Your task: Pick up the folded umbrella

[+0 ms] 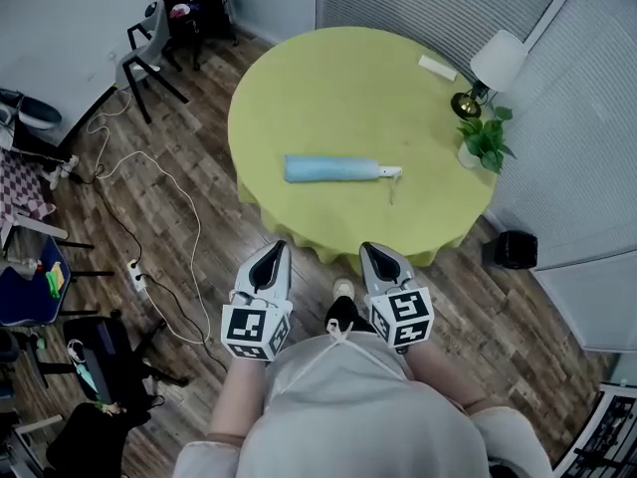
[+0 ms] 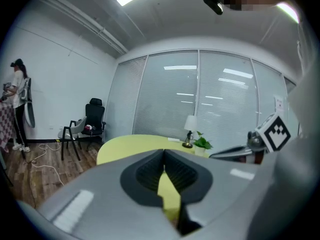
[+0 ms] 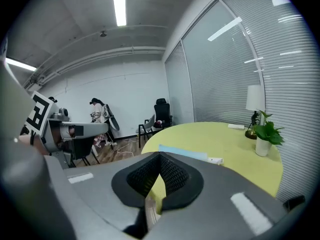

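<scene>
The folded umbrella lies in the middle of the counter. The left gripper and right gripper hover at the counter's near edge, jaws closed and empty.

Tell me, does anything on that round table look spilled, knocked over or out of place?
Nothing stands out. The folded umbrella lies flat on the table; the lamp and potted plant stand upright near its edge. Only the cables trailing loose over the floor look untidy.

the light blue folded umbrella lies flat on the round yellow-green table.
</scene>
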Available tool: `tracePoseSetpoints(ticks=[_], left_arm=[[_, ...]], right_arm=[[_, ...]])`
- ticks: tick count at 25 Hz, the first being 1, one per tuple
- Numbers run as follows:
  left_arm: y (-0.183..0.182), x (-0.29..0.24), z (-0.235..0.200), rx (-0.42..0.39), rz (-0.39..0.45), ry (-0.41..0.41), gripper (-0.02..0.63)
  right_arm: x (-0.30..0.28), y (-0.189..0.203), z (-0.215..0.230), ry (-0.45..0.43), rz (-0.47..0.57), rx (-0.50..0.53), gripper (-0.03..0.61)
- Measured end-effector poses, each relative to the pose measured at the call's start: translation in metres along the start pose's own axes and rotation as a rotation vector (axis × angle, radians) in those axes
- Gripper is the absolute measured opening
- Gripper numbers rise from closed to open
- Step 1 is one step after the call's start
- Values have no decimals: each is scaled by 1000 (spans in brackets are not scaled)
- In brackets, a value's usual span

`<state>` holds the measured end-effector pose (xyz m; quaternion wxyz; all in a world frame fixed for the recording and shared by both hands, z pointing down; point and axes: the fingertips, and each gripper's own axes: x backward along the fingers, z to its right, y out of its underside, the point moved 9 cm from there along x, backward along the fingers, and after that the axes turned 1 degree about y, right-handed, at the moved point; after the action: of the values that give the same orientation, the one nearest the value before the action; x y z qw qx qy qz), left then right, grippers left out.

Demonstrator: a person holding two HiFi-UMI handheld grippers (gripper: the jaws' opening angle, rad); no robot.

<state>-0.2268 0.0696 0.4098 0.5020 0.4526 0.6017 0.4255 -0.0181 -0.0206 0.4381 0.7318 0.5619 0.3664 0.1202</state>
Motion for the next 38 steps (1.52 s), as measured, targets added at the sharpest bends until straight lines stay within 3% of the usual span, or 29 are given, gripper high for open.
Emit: tracePoseSetpoints(ticks=[6, 9, 15, 19, 22, 29, 34, 38], left_arm=[[-14, -108, 9, -124, -38, -11, 6], [-13, -154, 11, -143, -83, -2, 6], [2, -221, 0, -223, -228, 29, 12], [14, -259, -14, -300, -361, 130, 98], [23, -288, -26, -354, -447, 226, 201], [43, -342, -43, -539, -633, 454, 331], [65, -377, -48, -737, -746, 581, 373], [86, -401, -47, -822, -833, 675, 382]], right_arm=[[-64, -31, 86, -39, -19, -9, 0], [-89, -36, 120, -42, -35, -24, 0], [-126, -34, 161, -32, -84, -50, 0], [-142, -36, 169, 1, -109, -70, 0], [-155, -38, 172, 41, -124, -91, 0], [-178, -40, 175, 163, -142, -189, 0], [-193, -36, 177, 228, -151, -234, 0], [-201, -31, 176, 258, -163, -253, 0]])
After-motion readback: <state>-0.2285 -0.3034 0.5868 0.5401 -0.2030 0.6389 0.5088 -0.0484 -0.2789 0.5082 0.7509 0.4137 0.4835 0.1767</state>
